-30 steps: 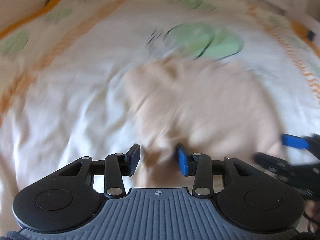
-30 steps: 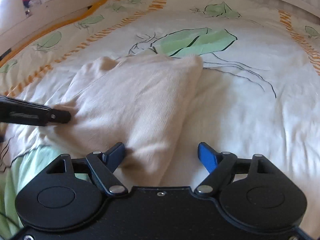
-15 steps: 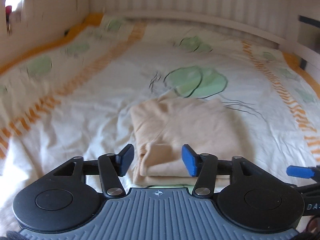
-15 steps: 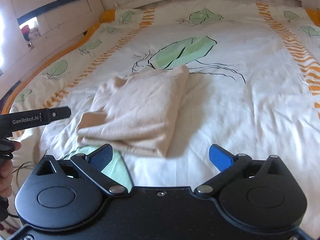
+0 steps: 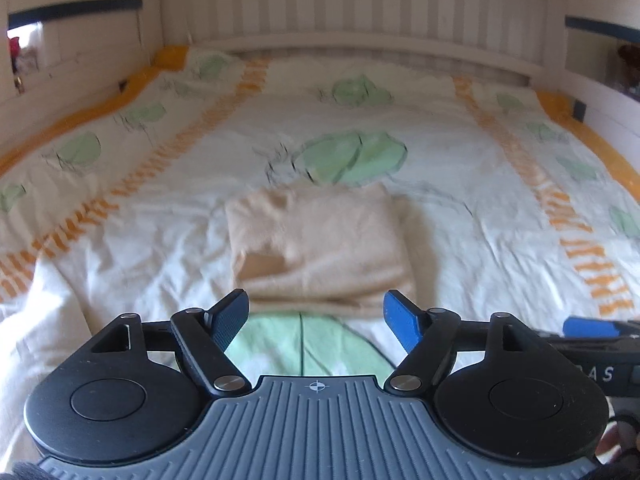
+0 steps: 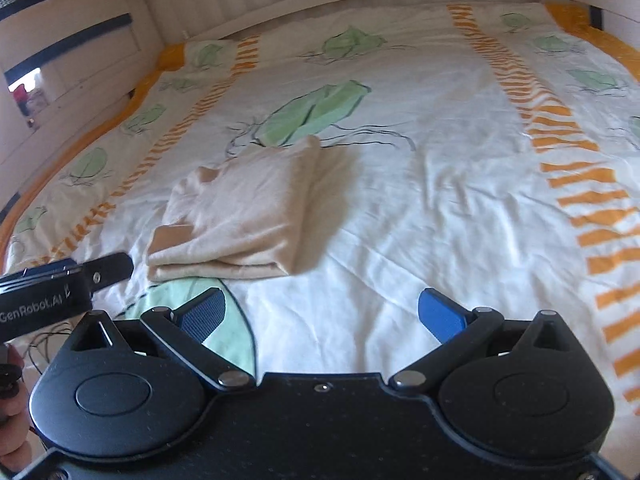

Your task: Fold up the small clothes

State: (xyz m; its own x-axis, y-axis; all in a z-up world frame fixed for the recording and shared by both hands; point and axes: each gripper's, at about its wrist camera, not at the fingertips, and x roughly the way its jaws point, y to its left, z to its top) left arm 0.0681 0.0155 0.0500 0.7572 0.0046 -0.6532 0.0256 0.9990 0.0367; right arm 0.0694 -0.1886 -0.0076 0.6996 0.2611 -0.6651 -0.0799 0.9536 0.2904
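A folded beige garment (image 5: 320,244) (image 6: 244,216) lies flat on the bed, a small rectangle with stacked layers along its near edge. My left gripper (image 5: 316,316) hovers just short of that near edge, its jaws opening, nothing between them. My right gripper (image 6: 322,312) stands wide open over bare sheet, to the right of the garment and clear of it. The left gripper's finger (image 6: 108,270) shows at the left edge of the right wrist view, and the right gripper's blue fingertip (image 5: 592,326) shows at the right edge of the left wrist view.
The white bedsheet (image 6: 440,184) has green leaf prints and orange striped bands. A white slatted headboard (image 5: 360,4) closes the far end. Panelled walls run along both sides. A hand (image 6: 8,368) shows at the lower left.
Both grippers have let go of the garment, opened and pulled back and up from it. The garment now lies folded on the sheet, farther away in both views.
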